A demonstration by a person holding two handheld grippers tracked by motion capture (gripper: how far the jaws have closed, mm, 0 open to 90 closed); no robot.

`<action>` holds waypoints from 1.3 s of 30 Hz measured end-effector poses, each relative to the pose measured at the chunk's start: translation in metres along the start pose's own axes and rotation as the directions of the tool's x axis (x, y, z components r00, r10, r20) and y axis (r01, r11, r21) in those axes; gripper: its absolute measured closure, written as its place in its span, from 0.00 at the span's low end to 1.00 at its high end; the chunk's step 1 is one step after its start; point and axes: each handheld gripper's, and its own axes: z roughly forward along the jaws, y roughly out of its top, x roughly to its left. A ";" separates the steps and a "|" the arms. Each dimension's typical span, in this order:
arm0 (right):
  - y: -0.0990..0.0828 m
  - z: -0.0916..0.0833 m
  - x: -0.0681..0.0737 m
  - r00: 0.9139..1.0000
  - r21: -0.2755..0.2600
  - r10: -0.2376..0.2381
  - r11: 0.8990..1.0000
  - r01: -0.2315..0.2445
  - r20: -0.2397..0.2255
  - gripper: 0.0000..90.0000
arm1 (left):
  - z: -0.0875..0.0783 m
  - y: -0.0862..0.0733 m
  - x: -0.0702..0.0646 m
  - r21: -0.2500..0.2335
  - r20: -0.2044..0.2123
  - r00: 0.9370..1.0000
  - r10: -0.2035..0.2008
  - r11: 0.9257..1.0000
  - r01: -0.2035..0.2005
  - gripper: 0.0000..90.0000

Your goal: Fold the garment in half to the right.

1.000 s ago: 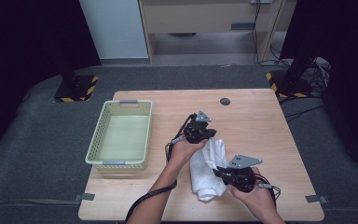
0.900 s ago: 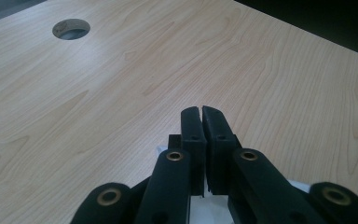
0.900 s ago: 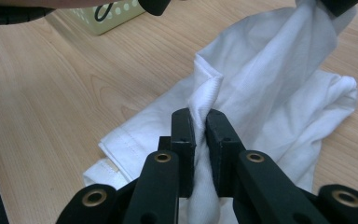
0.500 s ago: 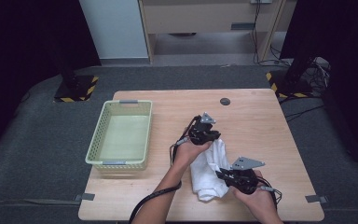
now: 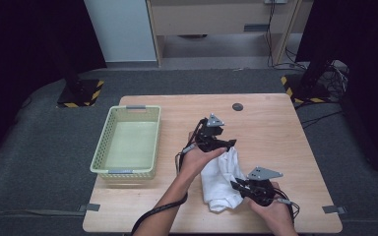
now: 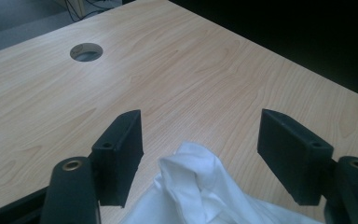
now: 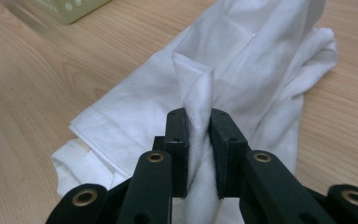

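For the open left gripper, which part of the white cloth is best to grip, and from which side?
Probably the raised fold at the far end of the white cloth, approached from above with the left gripper: it stands up between the open jaws, while the right gripper pinches another fold.

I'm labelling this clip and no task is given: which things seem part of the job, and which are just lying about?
Likely in play:
- white cloth, a fold pinched in the right claw
- left claw, open over the cloth's far end
- green basket, empty beside it, perhaps the destination

Just there:
- table with its round hole
- striped stand bases on the floor
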 end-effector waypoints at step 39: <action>-0.014 -0.013 -0.013 0.991 0.030 0.126 0.991 -0.127 0.050 0.69 | -0.042 -0.076 0.001 0.004 0.037 0.997 -0.066 0.998 0.066 0.09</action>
